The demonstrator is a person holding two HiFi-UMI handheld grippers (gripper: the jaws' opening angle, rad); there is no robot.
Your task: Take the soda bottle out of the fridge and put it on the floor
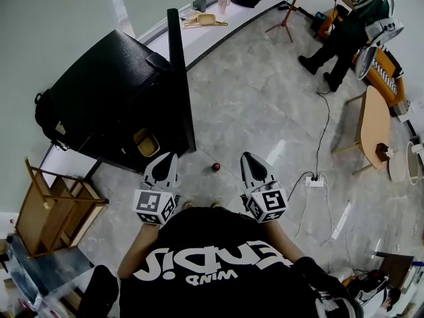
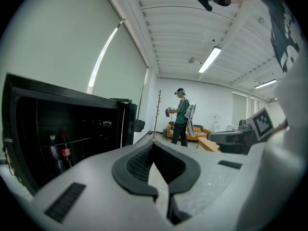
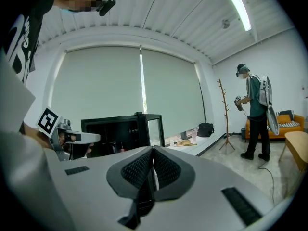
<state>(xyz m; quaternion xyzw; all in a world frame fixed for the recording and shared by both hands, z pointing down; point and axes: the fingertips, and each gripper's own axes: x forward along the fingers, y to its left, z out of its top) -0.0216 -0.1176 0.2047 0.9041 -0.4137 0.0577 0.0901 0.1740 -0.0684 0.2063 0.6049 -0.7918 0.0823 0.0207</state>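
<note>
A black fridge point(image 1: 112, 91) stands at the left with its door point(image 1: 179, 78) swung open. In the left gripper view, soda bottles with red labels point(image 2: 65, 151) stand on a shelf inside the fridge point(image 2: 29, 129). My left gripper point(image 1: 163, 158) point(image 2: 154, 142) hangs in front of the open fridge, shut and empty. Beside it, my right gripper point(image 1: 250, 158) point(image 3: 153, 148) is also shut, with nothing in it. On the floor between them lies a small dark red round thing point(image 1: 216, 167); I cannot tell what it is.
A wooden rack point(image 1: 53, 207) stands left of me. A power strip with its cable point(image 1: 315, 181) lies on the floor to the right, near a wooden table point(image 1: 374, 121). Another person point(image 1: 344, 18) stands at the far right, and a coat stand point(image 1: 291, 5) is further back.
</note>
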